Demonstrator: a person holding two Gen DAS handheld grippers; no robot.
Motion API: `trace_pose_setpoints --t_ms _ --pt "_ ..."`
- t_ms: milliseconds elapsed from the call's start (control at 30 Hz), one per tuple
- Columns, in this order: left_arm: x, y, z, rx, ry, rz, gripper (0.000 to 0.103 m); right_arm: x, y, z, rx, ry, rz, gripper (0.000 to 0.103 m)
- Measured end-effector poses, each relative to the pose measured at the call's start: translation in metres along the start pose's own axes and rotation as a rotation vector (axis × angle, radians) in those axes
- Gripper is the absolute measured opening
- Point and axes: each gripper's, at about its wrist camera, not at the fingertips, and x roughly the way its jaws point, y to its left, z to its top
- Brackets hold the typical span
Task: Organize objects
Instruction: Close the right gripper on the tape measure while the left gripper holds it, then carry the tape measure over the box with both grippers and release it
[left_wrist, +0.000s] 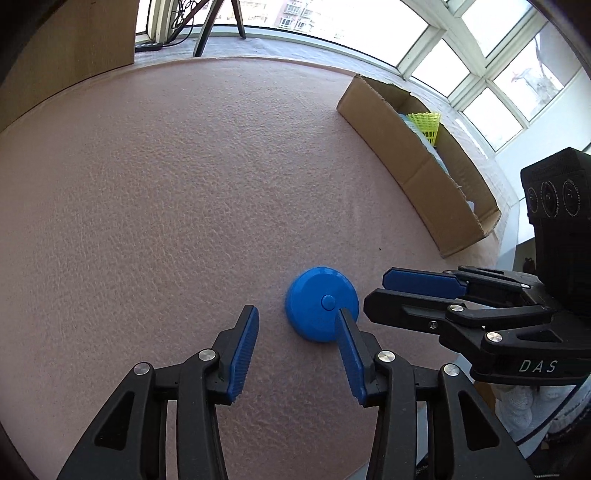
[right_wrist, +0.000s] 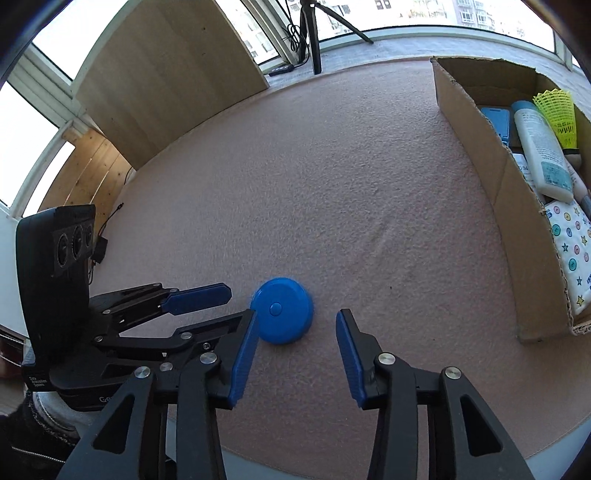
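Observation:
A round blue disc with a centre button (left_wrist: 320, 308) lies on the pink table mat (left_wrist: 166, 203); it also shows in the right wrist view (right_wrist: 282, 310). My left gripper (left_wrist: 297, 314) is open and empty, just short of the disc, which sits by its right fingertip. My right gripper (right_wrist: 297, 319) is open and empty, with the disc just ahead near its left fingertip. Each gripper shows in the other's view: the right one (left_wrist: 376, 291) beside the disc, the left one (right_wrist: 236, 299) to its left.
An open cardboard box (right_wrist: 476, 155) stands at the right on the mat, also in the left wrist view (left_wrist: 413, 162). It holds a yellow shuttlecock (right_wrist: 557, 114), a white bottle (right_wrist: 543, 151), a patterned cloth (right_wrist: 572, 243) and a blue item (right_wrist: 496, 120). A wooden board (right_wrist: 166, 74) and tripod legs (right_wrist: 314, 37) stand at the back.

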Motion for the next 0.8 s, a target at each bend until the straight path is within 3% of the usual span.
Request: trace_pose_setpoints --t_ms 133,400,800 --pt "0.010 -0.002 0.001 0.007 0.023 -0.016 0.037 0.018 -0.010 0.002 0.058 0.048 0.029 0.029" --pt "0.012 0.003 0.006 0.000 0.025 -0.040 0.031 0.028 -0.018 -0.001 0.083 0.070 0.077 0.017" --pt "-0.008 -0.018 0.026 0.029 -0.022 -0.025 0.030 0.006 -0.008 0.008 0.020 0.021 0.060 0.016"
